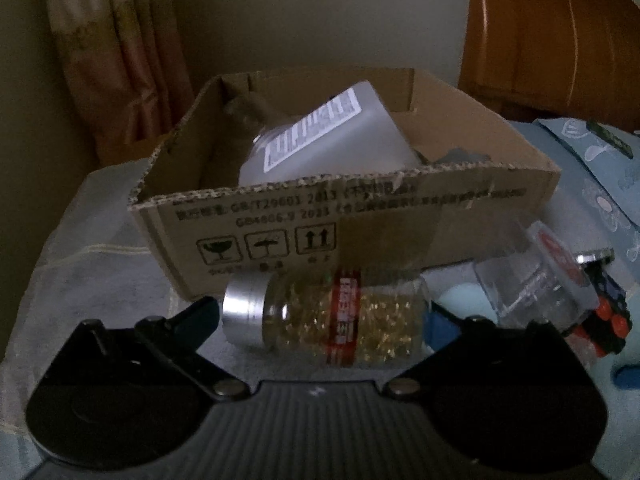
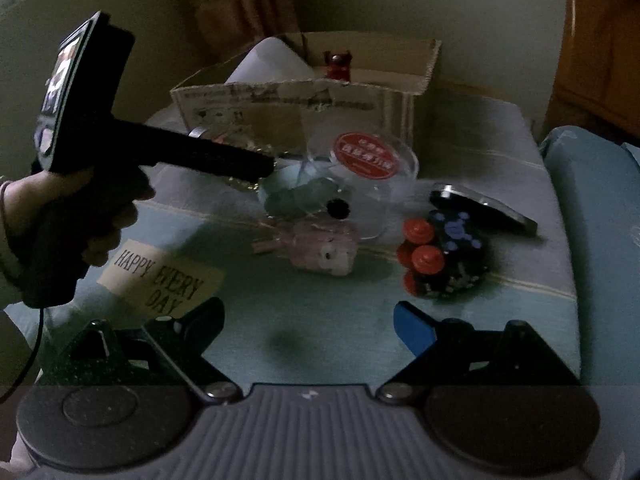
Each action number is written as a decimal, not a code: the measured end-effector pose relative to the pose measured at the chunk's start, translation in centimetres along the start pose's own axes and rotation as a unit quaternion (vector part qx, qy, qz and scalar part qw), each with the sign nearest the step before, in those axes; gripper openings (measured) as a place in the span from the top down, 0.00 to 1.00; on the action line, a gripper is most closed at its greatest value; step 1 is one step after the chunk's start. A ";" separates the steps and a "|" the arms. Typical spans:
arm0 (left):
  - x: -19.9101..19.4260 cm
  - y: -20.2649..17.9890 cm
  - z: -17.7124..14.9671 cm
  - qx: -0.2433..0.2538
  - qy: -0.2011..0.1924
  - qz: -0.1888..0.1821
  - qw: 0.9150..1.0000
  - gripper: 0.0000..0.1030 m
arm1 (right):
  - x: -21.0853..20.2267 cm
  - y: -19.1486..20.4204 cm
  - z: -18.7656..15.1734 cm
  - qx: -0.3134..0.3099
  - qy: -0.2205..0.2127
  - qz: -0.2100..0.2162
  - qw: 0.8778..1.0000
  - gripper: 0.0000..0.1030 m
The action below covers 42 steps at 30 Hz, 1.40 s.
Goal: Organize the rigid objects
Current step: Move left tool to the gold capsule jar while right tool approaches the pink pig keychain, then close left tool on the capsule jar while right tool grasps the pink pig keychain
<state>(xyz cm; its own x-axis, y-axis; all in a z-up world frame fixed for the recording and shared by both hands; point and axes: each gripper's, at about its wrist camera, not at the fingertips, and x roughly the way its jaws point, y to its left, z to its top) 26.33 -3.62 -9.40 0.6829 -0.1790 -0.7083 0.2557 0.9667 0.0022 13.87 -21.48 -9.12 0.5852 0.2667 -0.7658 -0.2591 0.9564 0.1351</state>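
Left gripper (image 1: 320, 316) has its fingers spread wide w/ the jar of gold bits (image 1: 336, 316) lying sideways between them, right by the cardboard box (image 1: 280, 216). Best to squeeze the glass middle, not the slippery silver lid, then lift over the box wall. Right gripper (image 2: 308, 324) hangs spread, holding nothing. Clear tub (image 2: 352, 184) & dotted cube (image 2: 448, 256) sit near.
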 end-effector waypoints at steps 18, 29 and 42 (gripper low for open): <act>-1.8 3.9 -1.5 -0.031 0.013 0.000 0.999 0.09 | 2.1 2.5 1.8 -0.003 -0.015 -0.017 1.000 0.09; -2.7 5.8 -2.3 -0.037 0.009 -0.004 0.999 0.09 | 4.0 2.3 2.9 0.021 -0.011 -0.064 0.998 0.19; -3.3 5.8 -2.9 -0.038 0.009 -0.005 0.999 0.09 | 4.3 1.9 3.2 0.030 -0.019 -0.078 0.996 0.26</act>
<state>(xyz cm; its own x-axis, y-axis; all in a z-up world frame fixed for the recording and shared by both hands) 23.58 3.09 -9.05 0.6675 -0.1863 -0.7210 0.2091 0.9761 -0.0587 18.33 -18.14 -10.17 0.6435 0.1176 -0.7564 -0.1174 0.9916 0.0543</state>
